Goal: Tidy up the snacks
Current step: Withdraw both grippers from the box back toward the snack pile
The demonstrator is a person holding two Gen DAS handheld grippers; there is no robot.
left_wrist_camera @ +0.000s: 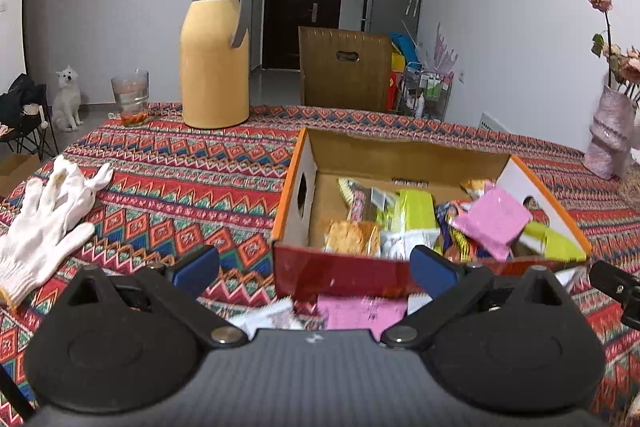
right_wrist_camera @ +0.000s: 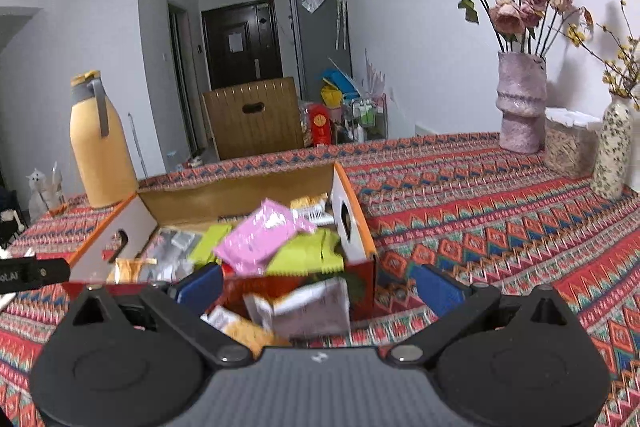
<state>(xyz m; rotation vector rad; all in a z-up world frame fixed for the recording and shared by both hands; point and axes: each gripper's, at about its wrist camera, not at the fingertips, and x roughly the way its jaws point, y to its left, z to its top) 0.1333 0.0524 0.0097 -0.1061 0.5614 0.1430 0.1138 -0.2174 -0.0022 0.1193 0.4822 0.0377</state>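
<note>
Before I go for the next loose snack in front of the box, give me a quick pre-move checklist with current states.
1. Left gripper open and holding nothing: ok.
2. Right gripper open and holding nothing: ok.
3. Loose snacks within view: ok. A pink packet and a white packet lie before the left gripper; a pale purple packet and a cracker packet lie before the right.
4. Box open at the top: ok.
5. Room left in the box: cannot tell; its right side is piled to the rim, topped by a pink packet.
6. White gloves out of the path: ok, off to the left.
</note>
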